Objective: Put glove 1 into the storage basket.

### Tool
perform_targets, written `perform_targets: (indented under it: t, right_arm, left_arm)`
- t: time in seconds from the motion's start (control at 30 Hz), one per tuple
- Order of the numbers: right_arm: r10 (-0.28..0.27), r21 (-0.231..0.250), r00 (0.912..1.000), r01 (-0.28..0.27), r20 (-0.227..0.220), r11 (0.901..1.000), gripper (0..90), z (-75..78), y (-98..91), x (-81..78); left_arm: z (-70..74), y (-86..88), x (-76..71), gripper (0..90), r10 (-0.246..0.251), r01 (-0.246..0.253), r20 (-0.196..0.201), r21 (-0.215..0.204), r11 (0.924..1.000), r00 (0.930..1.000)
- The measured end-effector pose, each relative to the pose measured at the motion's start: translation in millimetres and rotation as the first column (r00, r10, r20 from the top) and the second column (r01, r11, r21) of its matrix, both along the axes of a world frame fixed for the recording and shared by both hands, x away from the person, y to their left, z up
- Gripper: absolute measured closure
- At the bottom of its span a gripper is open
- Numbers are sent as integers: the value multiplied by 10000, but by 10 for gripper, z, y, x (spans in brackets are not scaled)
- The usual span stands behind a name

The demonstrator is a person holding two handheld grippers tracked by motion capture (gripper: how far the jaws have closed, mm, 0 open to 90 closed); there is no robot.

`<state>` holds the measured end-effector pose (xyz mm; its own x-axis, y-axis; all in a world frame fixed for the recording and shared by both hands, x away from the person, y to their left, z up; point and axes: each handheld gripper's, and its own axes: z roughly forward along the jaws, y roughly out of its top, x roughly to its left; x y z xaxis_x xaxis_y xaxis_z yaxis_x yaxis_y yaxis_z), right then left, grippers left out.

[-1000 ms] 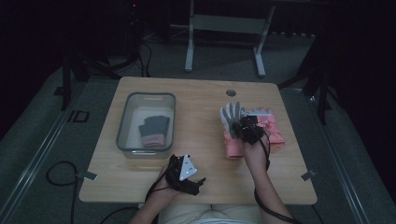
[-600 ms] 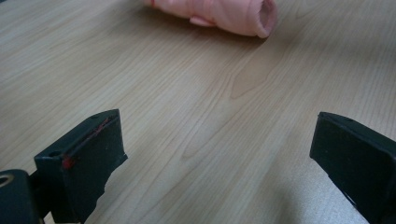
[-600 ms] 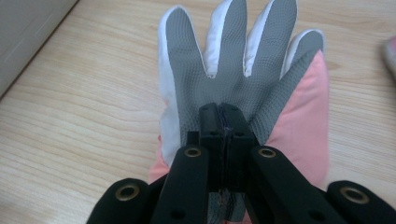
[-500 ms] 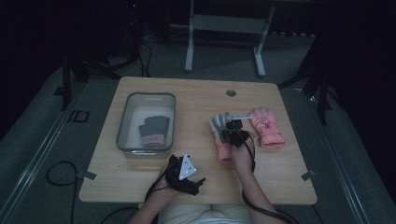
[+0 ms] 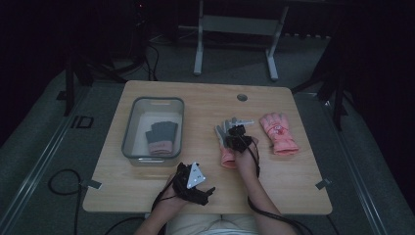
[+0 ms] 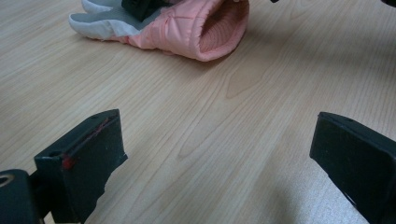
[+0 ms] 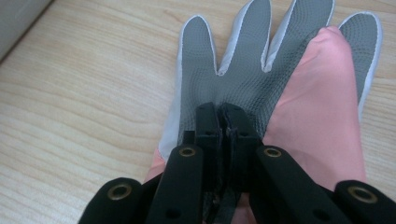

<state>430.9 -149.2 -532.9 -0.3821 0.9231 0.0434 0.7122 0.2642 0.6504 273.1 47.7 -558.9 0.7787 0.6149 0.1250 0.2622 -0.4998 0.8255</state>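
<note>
Since the earlier high views, the right gripper [image 5: 238, 138] has carried the pink-and-grey glove [image 5: 226, 147] leftward, away from the second pink glove [image 5: 278, 132], and lowered it until it lies flat on the table [image 5: 205, 100] near the middle; the second glove has stayed where it was, to the right and now well apart from the first. In the right gripper view the two black jaws stand pressed almost together over the grey dotted palm of the glove [image 7: 243, 70], apparently pinching a fold of fabric, though the fold itself is hard to make out between the pads. Those jaws have just been easing slightly apart. A pink flap lies across part of the palm, hiding the lower part of the rightmost finger. The left gripper [image 5: 192, 182] has kept still near the table's front edge, its jaws wide apart over bare wood and holding nothing, as the left gripper view shows [image 6: 215, 163]; that view cuts off the glove's fingers at the top edge and shows its open cuff [image 6: 219, 32]. At the table's left, a clear bin [image 5: 133, 128] holds a dark glove [image 5: 160, 137] with a pinkish cuff, dim in the high view.
</note>
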Motion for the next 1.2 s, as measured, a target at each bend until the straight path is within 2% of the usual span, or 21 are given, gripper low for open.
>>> perform_targets:
  t: [0.13,0.23,0.27,0.3,0.33,0.4,0.53,0.57,0.6,0.63,0.73,0.77,0.8,0.83,0.93,0.97,1.0,1.03,1.1,1.13,1.2]
  right_arm:
    - [218,-6,9998,-218,48,9998,796,27,-13,34]
    - [424,-60,9961,-421,768,9991,709,175,-11,-65]
    - [424,-60,9961,-421,768,9991,709,175,-11,-65]
    - [603,34,9913,-611,1171,9981,686,310,-48,-119]
    - [673,-66,9884,-671,1360,9977,681,379,-85,-132]
    - [670,-560,9810,-576,1823,9968,672,509,-193,-140]
    - [668,-672,9744,-536,2147,9963,663,637,-447,-95]
    - [552,-553,9762,-445,2097,9975,663,676,-685,-35]
    - [552,-553,9762,-445,2097,9975,663,676,-685,-35]
    - [366,-723,9765,-217,2124,9971,667,684,-873,13]
    - [331,-952,9775,-134,2082,9954,667,656,-1189,100]
    - [331,-952,9775,-134,2082,9954,667,656,-1189,100]
    - [334,-1090,9788,-115,2021,9940,662,615,-1393,156]
    - [304,-1103,9807,-91,1930,9939,658,584,-1512,193]
    - [280,-1161,9840,-75,1762,9932,642,522,-1722,263]
    - [251,-1327,9838,-14,1773,9912,635,491,-1772,286]
    - [251,-1327,9838,-14,1773,9912,635,491,-1772,286]
    - [428,-1513,9884,-205,1460,9883,615,420,-1840,340]
    - [529,-1485,9876,-307,1478,9884,610,397,-1863,356]
    - [576,-1533,9899,-373,1297,9875,576,348,-1889,399]
    - [572,-1433,9929,-419,1046,9888,571,279,-1897,440]
  left_arm:
    - [1,-3,2,25,2,-2,-28,59,10000,10000]
    - [-2,-6,-3,25,-27,27,-2,91,10000,10000]
    - [-2,-6,-3,26,-27,27,-2,91,10000,10000]
    - [-4,-3,-1,26,-30,30,9,85,10000,10000]
    - [-2,-1,1,25,-37,37,3,89,10000,10000]
    - [-1,0,-1,25,-23,23,-33,-56,10000,10000]
    - [-6,-4,1,25,-49,49,-23,110,9999,10000]
    - [-8,-7,2,26,-96,96,-1,152,9998,10000]
    - [-8,-7,2,25,-96,96,-1,152,9998,10000]
    - [-9,-13,-2,26,-121,121,-2,120,9999,9999]
    - [-7,-9,0,25,-109,109,-7,109,9999,9999]
    - [-7,-6,1,25,-101,101,-9,100,9999,9999]
    - [-6,-5,3,26,-90,90,-6,121,9999,10000]
    - [-6,-3,4,25,-88,88,-9,93,9999,10000]
    - [-5,-13,1,25,-201,202,-57,216,9996,9998]
    - [-5,-13,1,25,-201,202,-57,216,9996,9998]
    - [-5,-16,0,25,-193,194,-44,256,9995,9998]
    - [-2,-18,-2,26,-216,217,-30,247,9995,9998]
    - [-1,-17,-2,25,-216,217,-50,210,9995,9998]
    - [-2,-20,-1,25,-202,203,-30,198,9996,9998]
    - [-6,-17,1,25,-202,202,-34,208,9996,9998]
